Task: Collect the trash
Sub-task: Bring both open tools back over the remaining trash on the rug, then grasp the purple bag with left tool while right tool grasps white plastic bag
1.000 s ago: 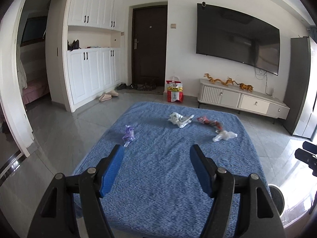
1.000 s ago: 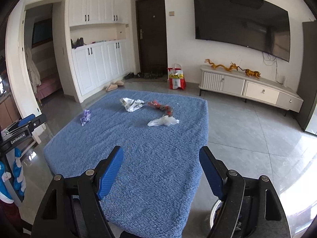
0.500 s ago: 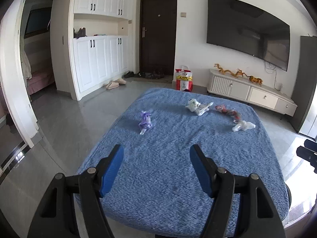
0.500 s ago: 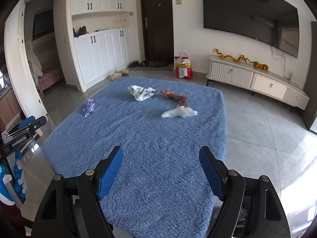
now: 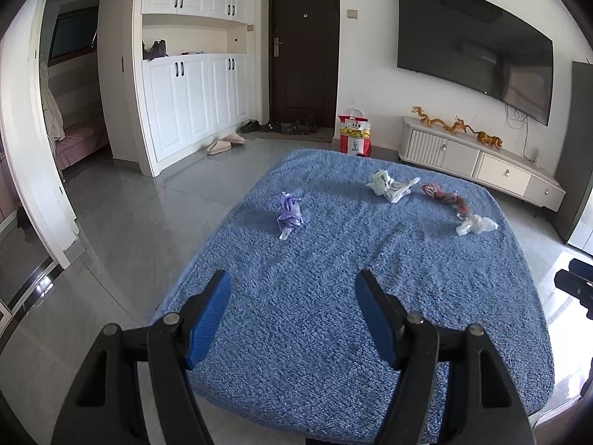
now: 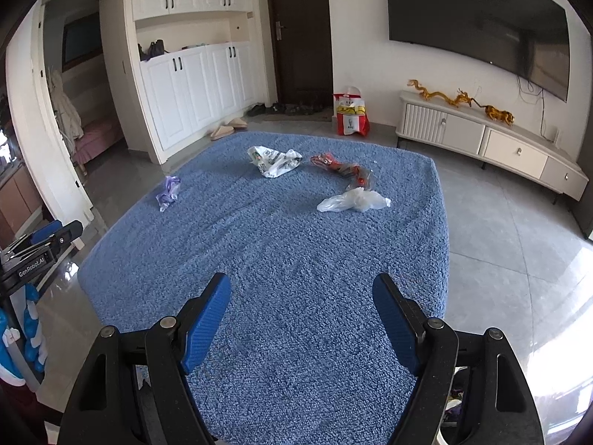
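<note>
Left wrist view: left tool [image 5: 292,289] spread, empty, above blue shag rug [image 5: 333,315]; crumpled purple plastic wrapper [image 5: 289,215] near rug's left edge. Right tool [image 6: 301,293] spread, empty.

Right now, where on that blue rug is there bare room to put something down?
The near half of the rug, between the grippers and the trash, is bare. The far end is crowded: purple wrapper, white bag, red wrapper, clear bag.

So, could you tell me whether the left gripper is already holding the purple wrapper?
No, the left gripper is open and empty, and the purple wrapper lies on the blue rug ahead.
</note>
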`<action>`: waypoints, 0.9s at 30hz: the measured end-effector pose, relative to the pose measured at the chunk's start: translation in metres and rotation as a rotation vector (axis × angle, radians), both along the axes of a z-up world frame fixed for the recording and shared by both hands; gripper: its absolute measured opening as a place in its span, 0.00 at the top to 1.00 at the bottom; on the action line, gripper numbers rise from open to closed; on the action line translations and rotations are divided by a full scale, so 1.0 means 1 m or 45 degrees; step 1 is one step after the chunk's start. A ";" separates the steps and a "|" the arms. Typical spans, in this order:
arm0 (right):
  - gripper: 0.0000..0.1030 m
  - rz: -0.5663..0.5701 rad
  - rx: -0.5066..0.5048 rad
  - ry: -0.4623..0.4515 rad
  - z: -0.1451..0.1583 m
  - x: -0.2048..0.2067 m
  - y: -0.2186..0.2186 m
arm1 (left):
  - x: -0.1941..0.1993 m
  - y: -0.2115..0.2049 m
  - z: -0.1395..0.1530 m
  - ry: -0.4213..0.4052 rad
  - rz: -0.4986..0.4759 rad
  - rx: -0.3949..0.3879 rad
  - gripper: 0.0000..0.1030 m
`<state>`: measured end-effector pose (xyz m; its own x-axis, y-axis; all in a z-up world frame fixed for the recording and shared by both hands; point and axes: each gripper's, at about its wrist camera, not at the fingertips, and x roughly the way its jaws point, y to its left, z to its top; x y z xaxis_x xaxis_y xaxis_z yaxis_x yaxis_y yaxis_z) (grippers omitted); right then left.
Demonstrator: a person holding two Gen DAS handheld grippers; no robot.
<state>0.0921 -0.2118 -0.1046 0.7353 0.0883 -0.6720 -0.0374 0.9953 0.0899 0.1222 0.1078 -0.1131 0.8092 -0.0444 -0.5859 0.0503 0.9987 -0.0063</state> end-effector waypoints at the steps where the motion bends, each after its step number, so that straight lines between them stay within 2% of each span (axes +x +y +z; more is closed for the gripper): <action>1: 0.24 -0.003 0.005 0.003 -0.002 0.002 -0.001 | 0.002 -0.001 -0.001 0.004 0.000 0.004 0.34; 19: 0.24 0.003 0.057 0.085 -0.042 0.058 -0.013 | 0.057 -0.015 -0.033 0.124 -0.001 0.056 0.34; 21: 0.24 0.003 0.054 0.094 -0.047 0.067 -0.016 | 0.065 -0.013 -0.038 0.133 -0.017 0.027 0.34; 24: 0.23 -0.010 0.048 0.096 -0.052 0.081 -0.021 | 0.081 -0.004 -0.042 0.135 -0.048 -0.084 0.34; 27: 0.21 -0.031 0.071 0.090 -0.057 0.099 -0.031 | 0.104 0.007 -0.048 0.137 -0.017 -0.135 0.34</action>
<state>0.1913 -0.2428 -0.1616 0.6884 0.1097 -0.7170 -0.0049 0.9892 0.1467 0.2262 0.1150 -0.1607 0.7410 -0.1209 -0.6605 0.0570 0.9914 -0.1175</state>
